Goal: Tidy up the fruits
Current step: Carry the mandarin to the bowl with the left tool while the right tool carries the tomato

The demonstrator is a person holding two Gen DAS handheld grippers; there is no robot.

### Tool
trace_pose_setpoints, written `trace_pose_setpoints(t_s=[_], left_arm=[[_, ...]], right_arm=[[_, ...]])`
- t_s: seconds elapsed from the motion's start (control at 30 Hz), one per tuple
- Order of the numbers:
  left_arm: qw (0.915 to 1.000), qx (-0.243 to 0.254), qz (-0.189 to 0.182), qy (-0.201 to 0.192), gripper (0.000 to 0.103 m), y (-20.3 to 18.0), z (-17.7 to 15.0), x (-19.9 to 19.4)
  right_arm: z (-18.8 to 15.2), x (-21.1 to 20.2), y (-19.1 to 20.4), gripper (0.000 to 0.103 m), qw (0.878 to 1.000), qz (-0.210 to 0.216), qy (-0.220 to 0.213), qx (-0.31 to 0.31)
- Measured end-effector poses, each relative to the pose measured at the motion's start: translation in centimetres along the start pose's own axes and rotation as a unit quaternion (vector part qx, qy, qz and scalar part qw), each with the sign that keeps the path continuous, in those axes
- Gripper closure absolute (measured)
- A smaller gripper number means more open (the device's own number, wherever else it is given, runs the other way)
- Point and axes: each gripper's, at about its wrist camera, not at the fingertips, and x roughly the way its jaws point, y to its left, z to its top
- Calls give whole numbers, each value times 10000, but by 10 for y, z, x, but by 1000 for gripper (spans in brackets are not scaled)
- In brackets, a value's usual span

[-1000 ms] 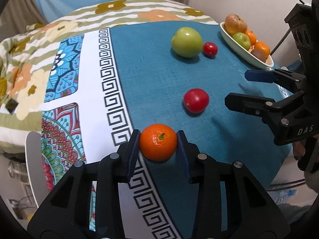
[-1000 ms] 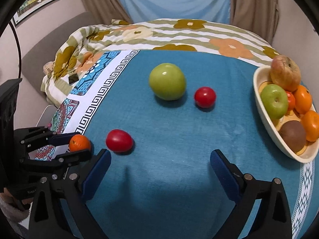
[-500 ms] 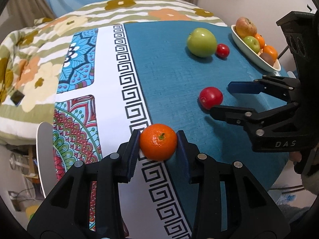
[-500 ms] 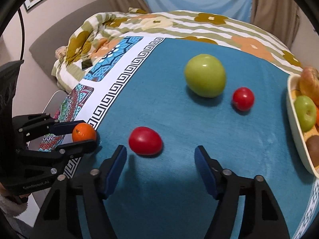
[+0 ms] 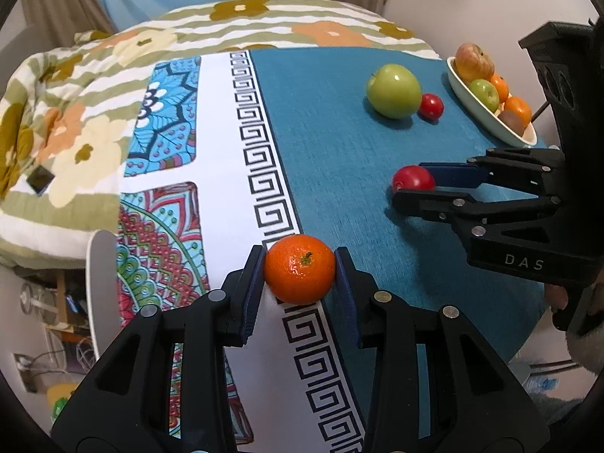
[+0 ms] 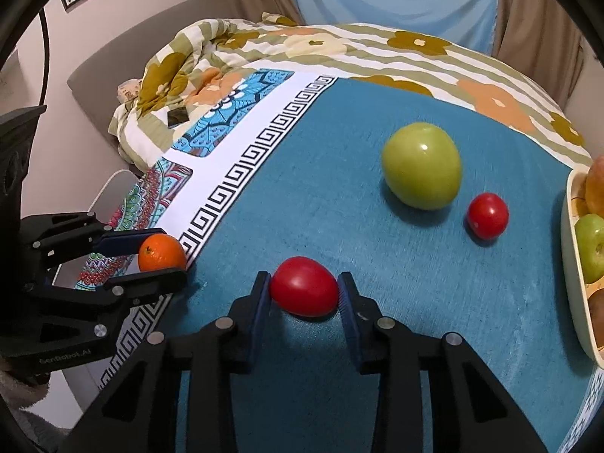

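The right gripper (image 6: 304, 288) has just finished closing: a second ago its jaws stood wide over bare blue cloth with the near red tomato (image 6: 304, 287) off to one side, half a second ago they were narrowing with the tomato just ahead of them, and now both blue pads press the tomato's flanks while it sits on the teal tablecloth (image 6: 339, 173) of the counter. The left wrist view agrees, showing the right gripper's fingers either side of that tomato (image 5: 412, 179). The left gripper (image 5: 299, 270) has not changed over the same second; its jaws are clamped on the mandarin (image 5: 299, 268), pads against both sides, at the place where the cloth's key-pattern border meets the teal. So each hand now has one fruit in its hold, and neither fruit looks lifted clear of the cloth yet. That suggests the picking step is done for this pair and the carrying step is next. The white bowl (image 5: 475, 107) at the far right edge of the counter already holds apples, oranges and a brown fruit, and is the likely destination. The big green apple (image 6: 422, 165) and the small red tomato (image 6: 488, 215) lie just beside each other on the cloth between the grippers and the bowl, untouched, so they remain to be sorted. The held tomato is smooth and soft, so I judge that a hard squeeze could bruise it or make it slip.
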Motion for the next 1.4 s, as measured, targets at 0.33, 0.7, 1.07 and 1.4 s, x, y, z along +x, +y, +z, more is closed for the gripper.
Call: trace_pose_setpoints(t_s=[0.33,0.7,1.07,1.4], left_arm=[[9998,1,31,-202,62,-6,20,-29],[9970,362,-143,-671,62,-48,65,-71],[9931,549,-559,-868,62,-130,119,-65],[9927,657,-748,-687,62,-214,151,-18]], right_arm=[[6,-44,-4,70,9992,-194,-284,211],[7,-124,-39,70,9922,-738,-686,737],[-12,-183,-116,70,9838,-1069,-838,1174],[-28,-205,-198,70,9820,-1093,-813,1308]])
